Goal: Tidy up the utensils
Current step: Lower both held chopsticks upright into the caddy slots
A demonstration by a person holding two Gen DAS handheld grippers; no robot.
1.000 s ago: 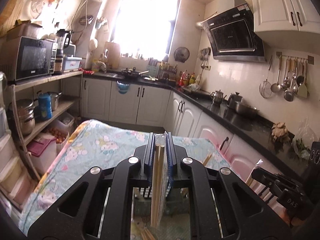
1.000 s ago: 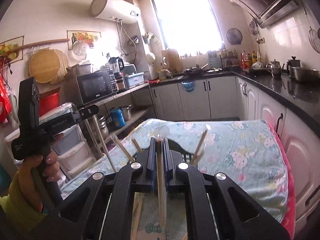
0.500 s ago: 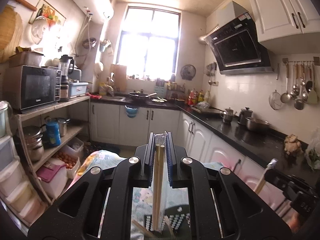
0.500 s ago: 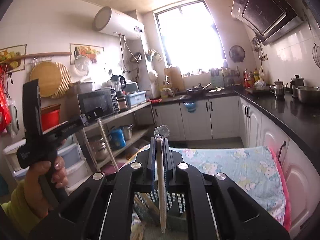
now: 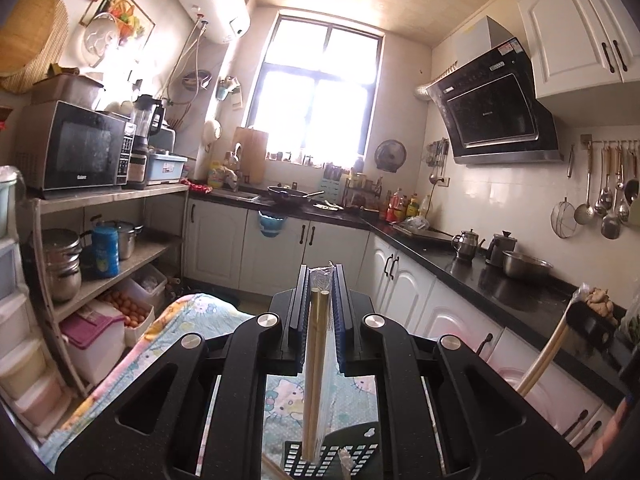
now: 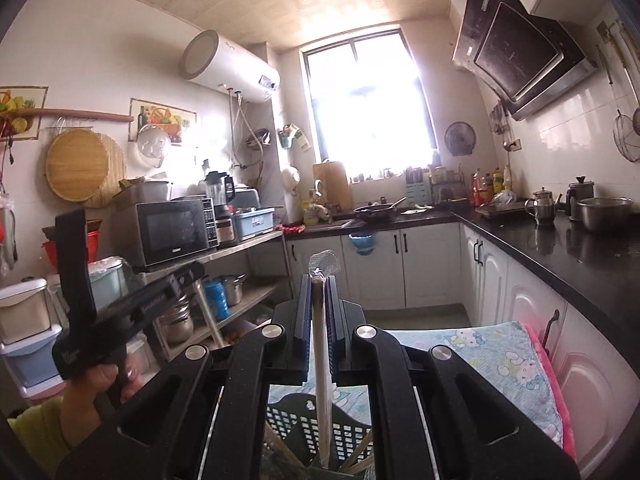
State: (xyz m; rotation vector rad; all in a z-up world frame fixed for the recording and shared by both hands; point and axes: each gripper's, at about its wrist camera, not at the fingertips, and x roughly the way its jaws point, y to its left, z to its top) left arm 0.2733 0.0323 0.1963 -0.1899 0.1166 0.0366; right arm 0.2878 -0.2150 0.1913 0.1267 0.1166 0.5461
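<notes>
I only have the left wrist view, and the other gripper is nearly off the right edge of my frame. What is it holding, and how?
Observer: The right gripper has its jaws shut on plastic-wrapped chopsticks, which run straight down between them.
Operator: Where does the lower end point?
Observer: It ends over the black perforated basket. I cannot tell whether the tip is already inside.
Operator: Is anything in that basket on your side?
Observer: Yes, loose chopsticks lean at its rim on both sides of the held ones.
</notes>
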